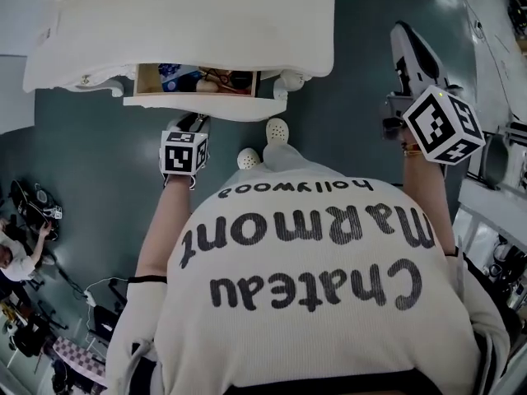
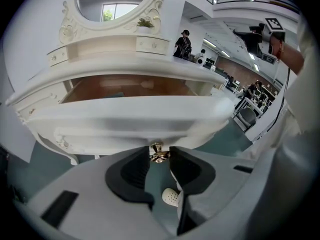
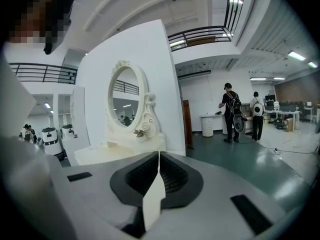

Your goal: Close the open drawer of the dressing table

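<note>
- Drawer (image 1: pixel 194 105) stands pulled out from under the tabletop (image 1: pixel 189 23), with items (image 1: pixel 206 81) inside.
- Left claw (image 2: pixel 159 160), narrow, grips the drawer's knob (image 2: pixel 158 152).
- Right claw (image 3: pixel 158 156) is closed, empty, raised well aside.

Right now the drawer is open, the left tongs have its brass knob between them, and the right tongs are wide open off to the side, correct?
Not quite: the right tongs are shut, pads together on nothing, as the right gripper view shows. The drawer is open and the left tongs have its brass knob between them.
</note>
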Available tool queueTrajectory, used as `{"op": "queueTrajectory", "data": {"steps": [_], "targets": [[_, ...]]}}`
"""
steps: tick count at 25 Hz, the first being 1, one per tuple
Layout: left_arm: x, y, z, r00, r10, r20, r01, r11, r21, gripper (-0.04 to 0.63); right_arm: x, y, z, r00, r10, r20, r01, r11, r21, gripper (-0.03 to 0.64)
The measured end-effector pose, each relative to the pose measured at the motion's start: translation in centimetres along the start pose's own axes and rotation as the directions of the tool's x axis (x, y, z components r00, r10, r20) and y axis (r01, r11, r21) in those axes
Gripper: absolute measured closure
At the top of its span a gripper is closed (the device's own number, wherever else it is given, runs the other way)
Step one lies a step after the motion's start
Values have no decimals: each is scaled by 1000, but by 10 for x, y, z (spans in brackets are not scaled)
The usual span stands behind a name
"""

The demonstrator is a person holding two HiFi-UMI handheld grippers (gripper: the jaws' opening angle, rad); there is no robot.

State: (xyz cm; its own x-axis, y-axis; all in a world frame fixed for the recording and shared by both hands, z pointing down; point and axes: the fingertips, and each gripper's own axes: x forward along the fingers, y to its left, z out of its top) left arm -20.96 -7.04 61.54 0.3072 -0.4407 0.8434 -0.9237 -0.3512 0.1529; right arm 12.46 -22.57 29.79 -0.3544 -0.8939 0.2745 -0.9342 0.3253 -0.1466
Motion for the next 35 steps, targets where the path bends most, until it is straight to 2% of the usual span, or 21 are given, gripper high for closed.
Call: {"op": "queueTrajectory", "data": {"steps": [3, 13, 20, 35], "targets": [[10, 3, 16, 1000, 11, 5, -11, 1000, -11, 466, 18, -17, 6, 1000, 3, 0, -3, 1000, 9, 586], [14, -1, 32, 998, 67, 4, -66, 996, -60, 466, 38, -55, 17, 999, 45, 15, -46, 997, 70, 586], [18, 8, 42, 995, 91, 46, -83, 986, -142, 466, 60, -59, 16, 997, 79, 11, -79, 994, 79, 586], [32, 9, 65, 987, 117, 114, -92, 975, -203, 465, 64, -71, 26, 996, 85, 37, -88, 994, 61, 586]]}}
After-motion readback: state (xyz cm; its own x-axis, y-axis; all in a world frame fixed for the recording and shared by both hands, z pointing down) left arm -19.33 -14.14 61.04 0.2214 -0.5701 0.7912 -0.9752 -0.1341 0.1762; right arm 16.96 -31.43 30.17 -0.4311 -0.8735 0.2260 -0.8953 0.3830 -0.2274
